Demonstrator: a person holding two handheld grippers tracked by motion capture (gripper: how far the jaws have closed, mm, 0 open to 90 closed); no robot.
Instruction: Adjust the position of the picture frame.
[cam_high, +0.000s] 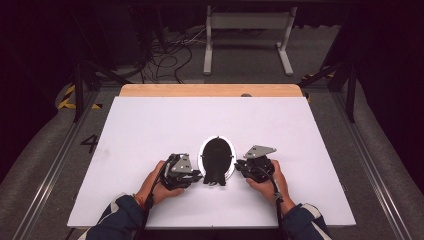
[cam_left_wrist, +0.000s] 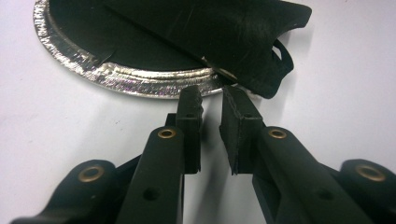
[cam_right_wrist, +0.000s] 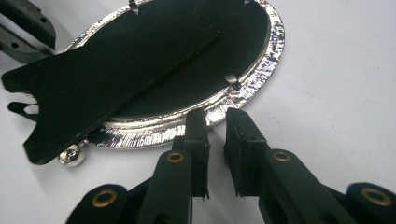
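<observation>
Two pairs of black jaws are standing slightly parted with nothing between them: the left gripper (cam_left_wrist: 211, 100) is pointing its tips at the silver rim of an oval, silver-edged picture frame with a black back (cam_high: 217, 156), and the right gripper (cam_right_wrist: 215, 123) is doing the same from the opposite side. The frame is lying face down on the white table (cam_high: 150, 130), between the two grippers, its black fold-out stand (cam_right_wrist: 93, 88) lying across the back.

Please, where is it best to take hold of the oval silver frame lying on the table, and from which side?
Probably the silver frame by its raised metal rim, from the long side facing the right gripper, fingers straddling the rim. It lies flat, so only the edge offers purchase; the black stand covers the back.
</observation>
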